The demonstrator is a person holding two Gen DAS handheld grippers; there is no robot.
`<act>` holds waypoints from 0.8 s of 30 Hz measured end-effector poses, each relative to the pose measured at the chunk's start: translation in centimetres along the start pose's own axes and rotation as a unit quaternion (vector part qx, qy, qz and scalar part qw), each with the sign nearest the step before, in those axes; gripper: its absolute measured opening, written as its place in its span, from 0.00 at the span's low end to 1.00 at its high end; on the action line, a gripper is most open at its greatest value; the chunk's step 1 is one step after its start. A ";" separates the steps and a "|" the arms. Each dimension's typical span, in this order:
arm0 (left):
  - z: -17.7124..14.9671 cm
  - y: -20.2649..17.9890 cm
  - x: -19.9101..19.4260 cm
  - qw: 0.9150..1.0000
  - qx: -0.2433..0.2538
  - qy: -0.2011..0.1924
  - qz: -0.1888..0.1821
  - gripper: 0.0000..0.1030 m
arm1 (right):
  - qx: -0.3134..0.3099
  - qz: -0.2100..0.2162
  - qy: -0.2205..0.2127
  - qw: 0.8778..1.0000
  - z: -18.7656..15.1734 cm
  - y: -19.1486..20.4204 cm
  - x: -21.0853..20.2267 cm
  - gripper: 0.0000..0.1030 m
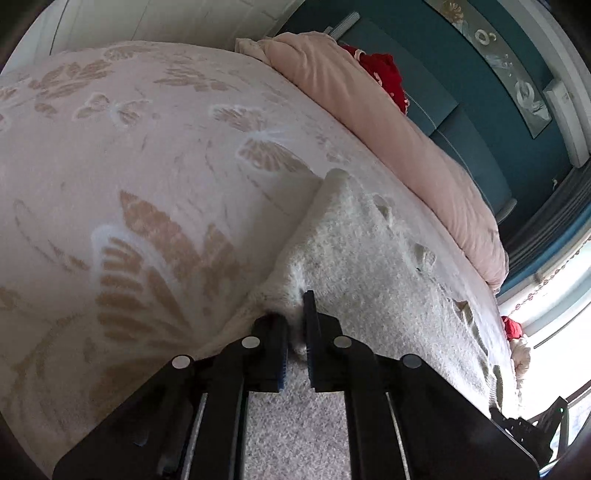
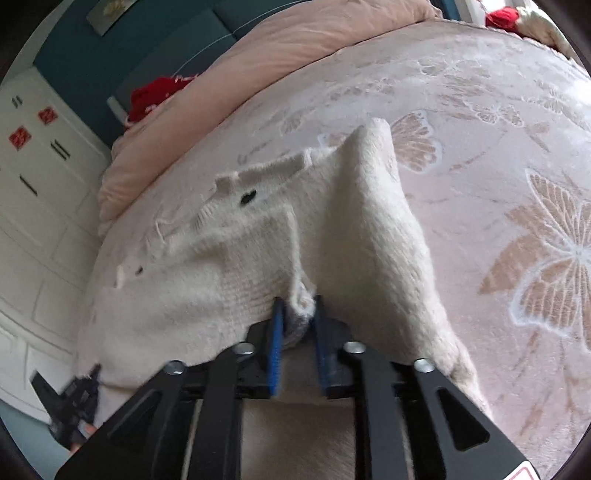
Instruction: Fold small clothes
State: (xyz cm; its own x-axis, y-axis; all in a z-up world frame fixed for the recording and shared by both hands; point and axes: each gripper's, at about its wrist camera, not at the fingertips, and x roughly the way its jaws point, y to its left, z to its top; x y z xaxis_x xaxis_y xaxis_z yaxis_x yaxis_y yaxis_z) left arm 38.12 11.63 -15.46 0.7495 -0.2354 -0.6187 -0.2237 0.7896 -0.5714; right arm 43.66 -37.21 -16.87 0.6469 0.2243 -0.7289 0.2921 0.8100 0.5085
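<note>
Left fingers (image 1: 295, 321) pinch sweater (image 1: 369, 251) edge | right fingers (image 2: 298, 314) pinch sweater hem | bedspread (image 2: 480, 110) beyond

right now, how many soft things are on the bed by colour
white: 1, the knit sweater pinched by the left gripper and the right gripper
pink: 2, the butterfly blanket and the rolled duvet
red: 2, one cloth and another
total: 5

Each wrist camera looks forward along its own fingers, low and close over the bed. Both share the white knitted sweater (image 1: 369, 258) (image 2: 258, 258), the butterfly-patterned bedspread (image 1: 129, 166) (image 2: 498, 147), and the far pink duvet (image 1: 388, 129) (image 2: 258, 55).
</note>
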 end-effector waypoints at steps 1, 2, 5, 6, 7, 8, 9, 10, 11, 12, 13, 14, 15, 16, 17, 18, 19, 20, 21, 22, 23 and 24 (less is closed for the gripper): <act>-0.1 0.3 -0.3 1.000 -0.001 -0.002 -0.003 0.08 | 0.002 0.000 -0.002 1.000 0.2 0.1 0.2 0.31; -0.2 0.3 -0.2 1.000 -0.001 -0.003 -0.004 0.08 | 0.001 -0.003 0.001 1.000 0.4 0.3 0.7 0.31; -0.3 0.1 -0.2 1.000 0.005 -0.006 0.001 0.08 | -0.027 -0.021 0.019 0.999 1.4 1.8 2.0 0.09; -0.3 0.0 -0.2 1.000 0.007 -0.007 0.002 0.08 | -0.040 -0.015 -0.004 0.999 1.9 2.8 1.0 0.09; -0.3 0.0 -0.1 1.000 0.008 -0.008 0.003 0.08 | -0.049 0.000 -0.036 0.998 2.4 3.7 -0.4 0.09; -0.4 0.0 -0.2 1.000 0.010 -0.009 0.004 0.08 | -0.050 0.008 -0.055 0.997 2.5 4.1 -1.5 0.08; -0.5 0.0 -0.3 1.000 0.014 -0.011 0.006 0.09 | -0.047 0.013 -0.081 0.996 3.0 4.1 -2.6 0.08; -0.6 0.0 -0.3 1.000 0.017 -0.011 0.007 0.09 | -0.049 0.002 -0.083 0.995 3.1 3.8 -2.3 0.08; -0.6 0.0 -0.3 1.000 0.019 -0.012 0.007 0.10 | -0.050 -0.026 -0.060 0.997 3.1 3.1 -0.9 0.08; -0.6 -0.1 -0.2 1.000 0.021 -0.013 0.008 0.10 | -0.053 -0.055 -0.016 0.997 2.9 2.2 1.4 0.08; -0.7 -0.1 -0.2 1.000 0.022 -0.013 0.009 0.10 | -0.062 -0.077 0.027 0.995 2.2 1.3 3.6 0.07; -0.7 -0.1 -0.2 1.000 0.022 -0.013 0.009 0.10 | -0.075 -0.076 0.006 0.994 2.1 1.5 3.0 0.08; -0.7 -0.1 -0.3 1.000 0.022 -0.013 0.009 0.10 | -0.078 -0.080 -0.005 0.994 2.3 1.9 2.1 0.13; -0.7 -0.1 -0.2 1.000 0.023 -0.014 0.009 0.10 | -0.068 -0.096 -0.019 0.993 2.5 2.5 0.9 0.16; -0.7 -0.1 -0.3 1.000 0.022 -0.015 0.008 0.10 | -0.066 -0.112 -0.040 0.991 2.6 3.1 -0.4 0.17; -0.7 -0.1 -0.3 1.000 0.022 -0.016 0.007 0.10 | -0.074 -0.120 -0.077 0.987 2.5 4.4 -2.2 0.17; -0.7 -0.1 -0.3 1.000 0.022 -0.017 0.006 0.10 | -0.082 -0.112 -0.096 0.986 2.1 5.6 -3.3 0.12; -0.8 -0.1 -0.3 1.000 0.023 -0.018 0.007 0.10 | -0.091 -0.080 -0.098 0.988 1.7 7.3 -3.9 0.08; -0.8 -0.1 -0.3 0.999 0.024 -0.019 0.009 0.10 | -0.103 -0.044 -0.078 0.991 1.3 9.2 -3.5 0.06; -0.8 -0.1 -0.3 0.999 0.025 -0.019 0.009 0.10 | -0.119 -0.019 -0.054 0.991 0.7 11.0 -2.7 0.05; -0.8 -0.1 -0.3 1.000 0.024 -0.019 0.008 0.10 | -0.142 0.008 -0.027 0.989 -0.1 13.4 -1.3 0.05; -0.8 -0.2 -0.3 1.000 0.024 -0.019 0.008 0.10 | -0.155 0.025 -0.011 0.987 -0.8 15.0 -0.2 0.05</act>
State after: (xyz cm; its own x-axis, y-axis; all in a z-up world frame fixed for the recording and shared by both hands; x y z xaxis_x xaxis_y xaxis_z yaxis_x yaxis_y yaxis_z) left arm 37.48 11.11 -15.62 0.7690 -0.2021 -0.6064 -0.2066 0.8192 -0.5351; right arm 47.32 -24.64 -9.44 0.6709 0.2594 -0.6946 0.0312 0.9261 0.3760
